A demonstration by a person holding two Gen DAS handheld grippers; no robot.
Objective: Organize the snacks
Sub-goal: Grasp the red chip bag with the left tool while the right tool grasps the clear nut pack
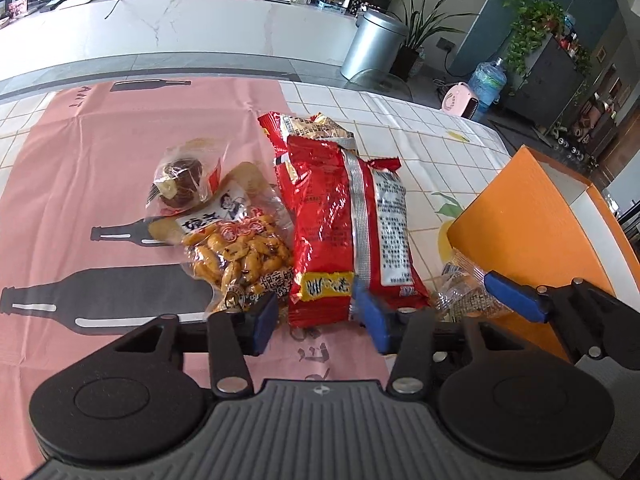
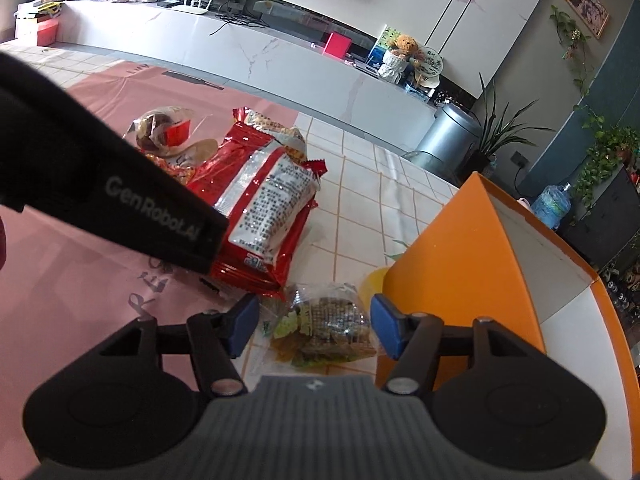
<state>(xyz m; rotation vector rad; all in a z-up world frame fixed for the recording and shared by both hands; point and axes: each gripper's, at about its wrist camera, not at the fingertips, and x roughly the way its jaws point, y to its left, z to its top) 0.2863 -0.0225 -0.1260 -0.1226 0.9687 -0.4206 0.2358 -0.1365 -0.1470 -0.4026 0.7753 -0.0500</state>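
Left gripper (image 1: 320, 314) is hovering low over the near end of the red snack packet (image 1: 348, 232), its blue pads sitting partly open on either side of the packet's bottom seam; whether they are pressing the foil I cannot tell. That packet is lying flat on the table (image 1: 408, 120), printed back upward, its long axis running from the gripper away toward the far edge, with the silver seam strip following the same line. A second red packet (image 1: 312, 128) is lying partly under its far end, pointing the same way.

Just left of the red packet, a clear bag of orange coated nuts (image 1: 236, 256) is resting on the pink cloth (image 1: 80, 184), its length slanting toward the far left. Beyond it, a clear wrapper holding a dark round cake (image 1: 180, 180) is sitting.

Right gripper (image 2: 314, 326) is standing open around a small clear packet of brown strips (image 2: 332, 324), one pad on each side and neither visibly touching it. This packet is lying on the white tiled part of the cloth, crosswise between the pads, right beside the outer wall of the orange box (image 2: 460, 264). The box is standing open at the table's right edge, white inside. In the right wrist view the black body of the left gripper is crossing over the red packet's near end.
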